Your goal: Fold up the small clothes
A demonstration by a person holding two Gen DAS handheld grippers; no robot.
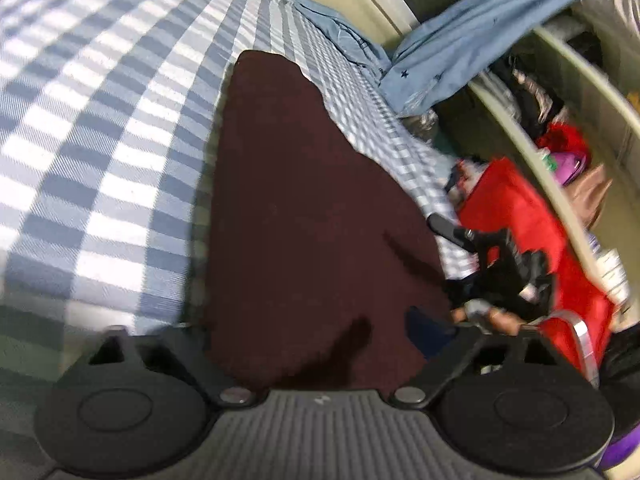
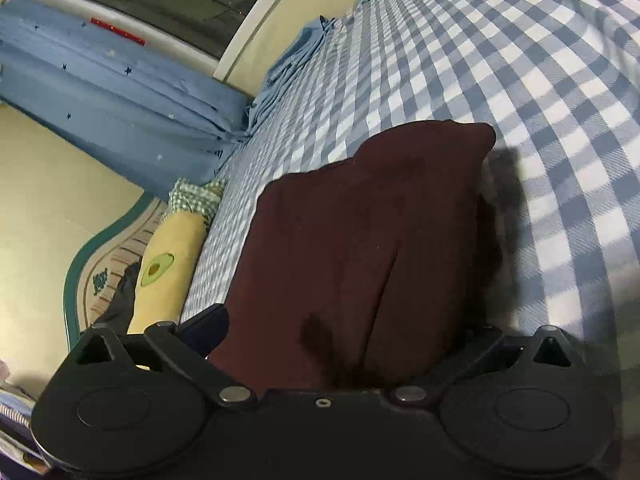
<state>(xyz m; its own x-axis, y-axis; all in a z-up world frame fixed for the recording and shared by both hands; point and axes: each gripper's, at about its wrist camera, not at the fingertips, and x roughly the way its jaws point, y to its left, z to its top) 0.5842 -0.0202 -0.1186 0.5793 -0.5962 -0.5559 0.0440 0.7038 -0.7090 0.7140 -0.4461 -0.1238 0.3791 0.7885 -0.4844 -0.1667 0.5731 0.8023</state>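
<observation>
Mid-fold: the maroon garment [image 2: 360, 240] lies on the checked bed [image 2: 520, 80].
Right gripper [image 2: 340, 360] and left gripper [image 1: 316, 356] straddle it; grip unclear. Next: carry an edge forward.

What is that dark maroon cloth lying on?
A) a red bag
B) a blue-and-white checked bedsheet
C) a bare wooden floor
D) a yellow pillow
B: the dark maroon cloth lies spread on the blue-and-white checked bedsheet, whose checks surround it in both wrist views.

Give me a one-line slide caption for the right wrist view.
Right gripper over a dark maroon garment lying on a blue-and-white checked bedsheet.
</observation>
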